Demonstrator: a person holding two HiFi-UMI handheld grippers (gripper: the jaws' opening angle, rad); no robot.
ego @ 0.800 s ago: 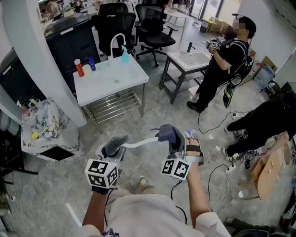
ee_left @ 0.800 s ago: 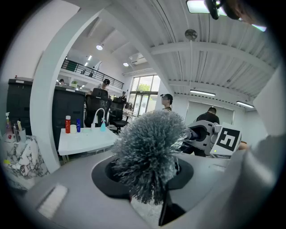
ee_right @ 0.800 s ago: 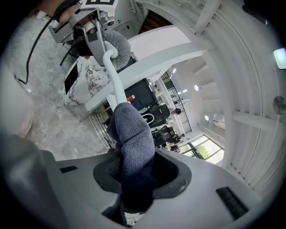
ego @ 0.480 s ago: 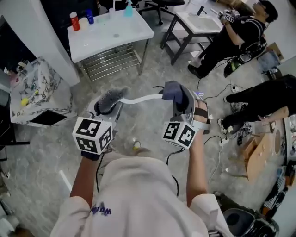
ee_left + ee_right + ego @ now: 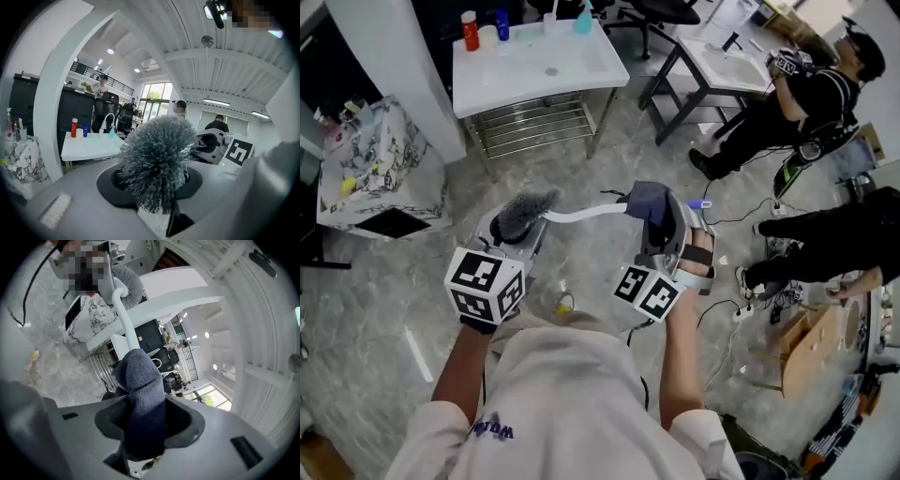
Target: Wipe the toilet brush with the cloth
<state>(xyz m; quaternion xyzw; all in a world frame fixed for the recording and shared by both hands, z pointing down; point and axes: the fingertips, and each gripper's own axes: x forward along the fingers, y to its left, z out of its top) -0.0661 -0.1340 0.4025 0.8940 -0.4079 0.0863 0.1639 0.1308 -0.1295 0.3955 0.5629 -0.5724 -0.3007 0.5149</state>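
The toilet brush runs level between both grippers in the head view: grey bristle head (image 5: pixel 525 211) at the left, white curved handle (image 5: pixel 581 212) leading right. My left gripper (image 5: pixel 517 232) is shut on the brush's neck just below the bristles, and the bristle head (image 5: pixel 157 161) fills the left gripper view. A blue-grey cloth (image 5: pixel 647 201) wraps the handle's far end, and my right gripper (image 5: pixel 654 217) is shut on it. In the right gripper view the cloth (image 5: pixel 140 399) bulges between the jaws and the white handle (image 5: pixel 123 310) runs away toward the bristles.
A white sink table (image 5: pixel 534 66) with a red bottle (image 5: pixel 470 30) stands ahead. A second sink stand (image 5: pixel 712 56) is to its right. Two people (image 5: pixel 811 94) are at the right, with cables (image 5: pixel 741 309) on the floor. A patterned bag (image 5: pixel 380 169) sits at the left.
The head view has swung and the floor scene has shifted. Brush, cloth and both grippers keep the same arrangement.
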